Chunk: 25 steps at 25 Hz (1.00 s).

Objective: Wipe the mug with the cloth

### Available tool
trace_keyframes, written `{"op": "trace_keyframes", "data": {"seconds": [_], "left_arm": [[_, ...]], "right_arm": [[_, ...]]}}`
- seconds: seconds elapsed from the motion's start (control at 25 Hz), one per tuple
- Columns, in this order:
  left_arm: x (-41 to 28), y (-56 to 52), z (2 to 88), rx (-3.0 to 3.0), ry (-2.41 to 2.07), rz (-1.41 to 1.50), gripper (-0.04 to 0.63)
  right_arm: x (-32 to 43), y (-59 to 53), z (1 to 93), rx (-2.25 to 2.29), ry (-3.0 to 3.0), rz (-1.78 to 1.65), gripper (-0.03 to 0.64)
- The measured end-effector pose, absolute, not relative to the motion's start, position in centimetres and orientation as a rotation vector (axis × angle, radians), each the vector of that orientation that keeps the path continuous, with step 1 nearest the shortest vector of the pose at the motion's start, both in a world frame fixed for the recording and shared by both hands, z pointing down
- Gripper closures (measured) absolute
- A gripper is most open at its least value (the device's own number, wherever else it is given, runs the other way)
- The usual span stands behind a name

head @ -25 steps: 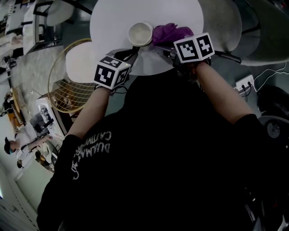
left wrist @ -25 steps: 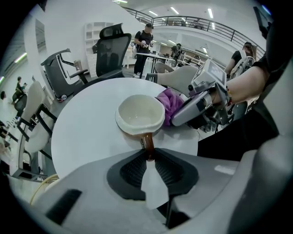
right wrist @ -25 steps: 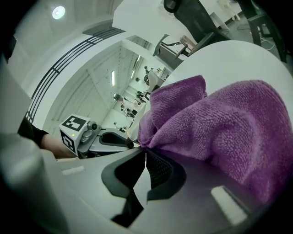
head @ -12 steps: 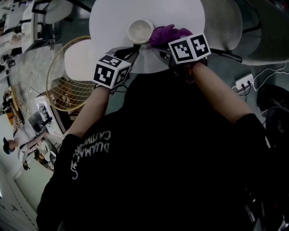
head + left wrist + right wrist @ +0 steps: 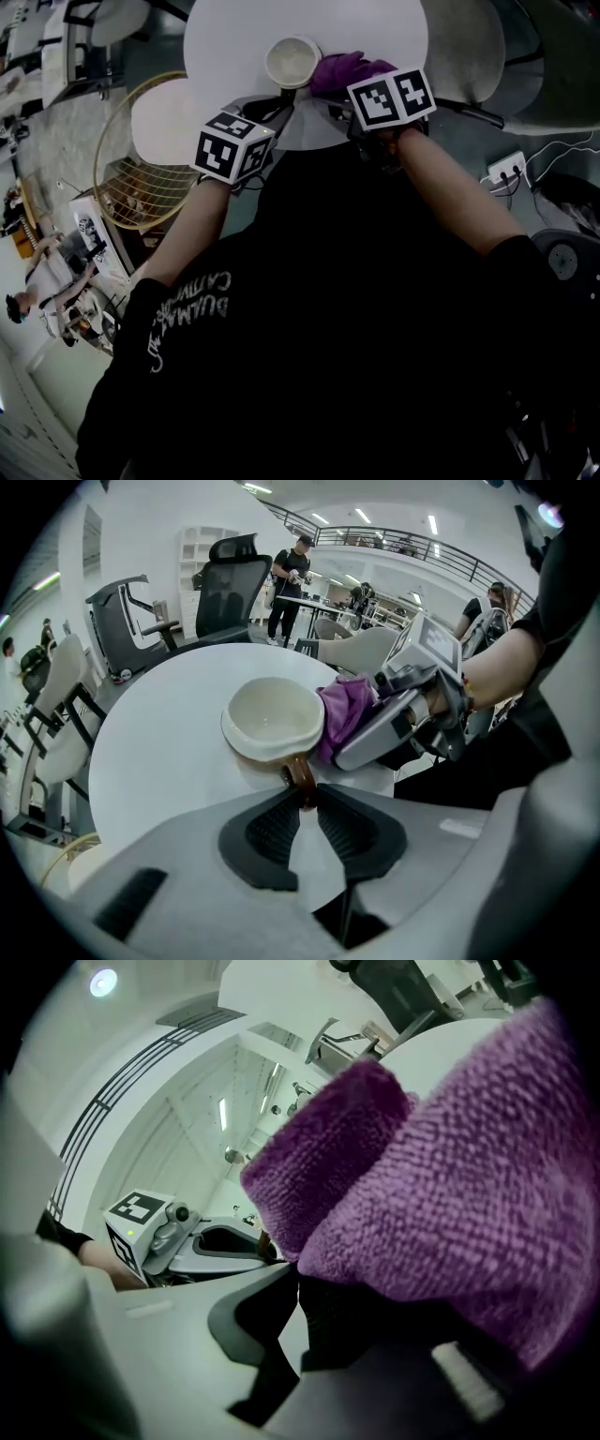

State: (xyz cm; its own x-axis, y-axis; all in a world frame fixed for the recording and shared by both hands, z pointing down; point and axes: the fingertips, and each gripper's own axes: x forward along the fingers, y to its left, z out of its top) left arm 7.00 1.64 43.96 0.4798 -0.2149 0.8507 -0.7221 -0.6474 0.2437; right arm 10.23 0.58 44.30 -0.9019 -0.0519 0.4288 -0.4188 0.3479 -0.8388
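Our left gripper (image 5: 302, 799) has its jaws pinched on the brown handle (image 5: 300, 772) of the mug (image 5: 272, 719), which stands upright on the round white table (image 5: 150, 761). Our right gripper (image 5: 298, 1283) has its jaws clamped on the purple cloth (image 5: 441, 1166), and a thick bunch of it bulges out past the tips. In the left gripper view that bunch lies against the mug's outer wall, on the side to the right of the handle, touching up near the rim. The mug's pale inside is bare, with no cloth in it.

We judge the wipe to be under way on the outside wall. To do it well, we want the left grip firm and steady, so the mug neither twists nor slides on the smooth table top. We also want the cloth pressed flat to the curve and drawn round it, not dabbed in one spot. The handle blocks the sweep on one side, so the left wrist may have to turn the mug to offer fresh wall. The risk we see is a hard push from the right that tips the mug about its held handle.
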Motion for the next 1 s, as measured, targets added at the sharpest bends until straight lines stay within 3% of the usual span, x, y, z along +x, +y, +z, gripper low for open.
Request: {"op": "trace_keyframes", "data": {"seconds": [0.72, 1.0], "left_arm": [[8.2, 2.1, 44.0, 2.147, -0.746, 1.096, 0.526], [8.5, 2.2, 44.0, 2.148, -0.747, 1.107, 0.526]], "right_arm": [[8.3, 3.6, 44.5, 0.28, -2.264, 1.54, 0.612], [9.7, 1.9, 42.4, 0.364, -2.306, 1.833, 0.612]]}}
